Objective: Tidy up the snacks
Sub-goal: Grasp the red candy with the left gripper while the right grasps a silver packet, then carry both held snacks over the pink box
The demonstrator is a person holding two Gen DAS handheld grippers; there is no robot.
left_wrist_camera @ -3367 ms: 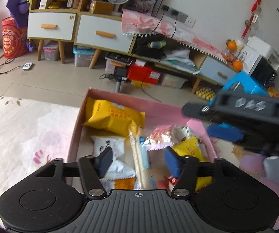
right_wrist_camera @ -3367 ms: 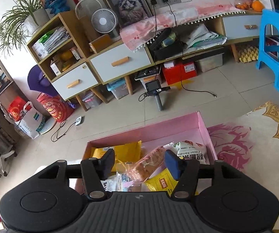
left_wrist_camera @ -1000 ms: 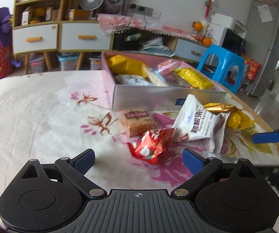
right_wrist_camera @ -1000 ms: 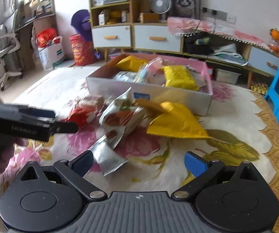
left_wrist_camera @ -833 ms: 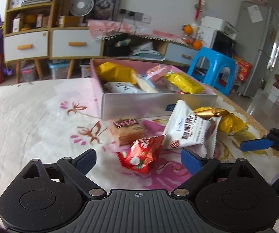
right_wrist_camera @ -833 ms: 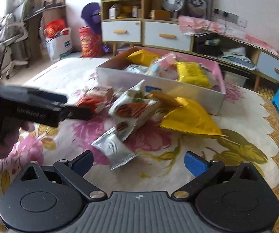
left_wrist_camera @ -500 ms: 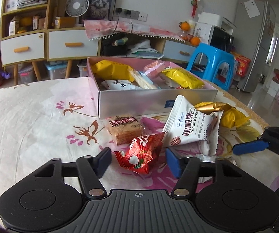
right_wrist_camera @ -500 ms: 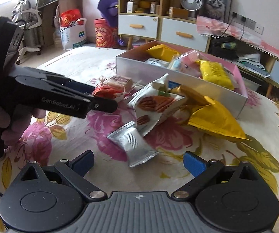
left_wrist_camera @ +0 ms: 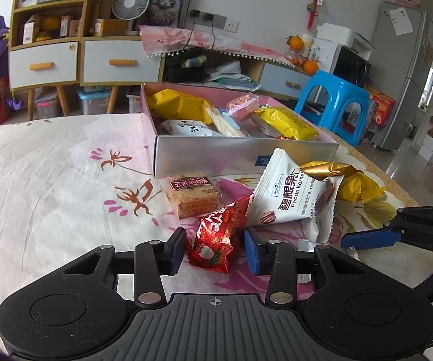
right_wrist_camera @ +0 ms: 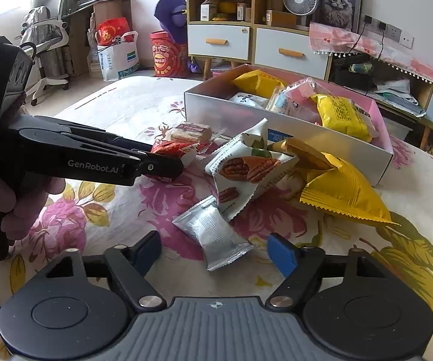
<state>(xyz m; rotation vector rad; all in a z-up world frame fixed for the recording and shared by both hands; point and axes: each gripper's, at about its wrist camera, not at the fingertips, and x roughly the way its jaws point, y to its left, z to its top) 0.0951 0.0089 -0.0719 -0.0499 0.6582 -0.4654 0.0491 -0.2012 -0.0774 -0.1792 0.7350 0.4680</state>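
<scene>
My left gripper (left_wrist_camera: 214,251) has closed in around a red snack packet (left_wrist_camera: 216,237) lying on the table; its pads sit at the packet's two sides. The same packet (right_wrist_camera: 168,147) shows in the right wrist view at the left gripper's tip. My right gripper (right_wrist_camera: 215,252) is open, its jaws on either side of a silver packet (right_wrist_camera: 212,233). A white pecan packet (left_wrist_camera: 291,198), a brown biscuit pack (left_wrist_camera: 191,194) and a yellow bag (right_wrist_camera: 340,189) lie in front of the pink snack box (left_wrist_camera: 240,155).
The box holds several snacks, among them yellow bags (left_wrist_camera: 282,123) and a white pack (left_wrist_camera: 186,128). The table has a floral cloth (left_wrist_camera: 51,174). A blue stool (left_wrist_camera: 334,102), drawers and shelves stand beyond the table.
My left gripper's jaws have narrowed from wide open to the sides of the red packet. My right gripper has moved forward over the silver packet and its jaws have narrowed somewhat.
</scene>
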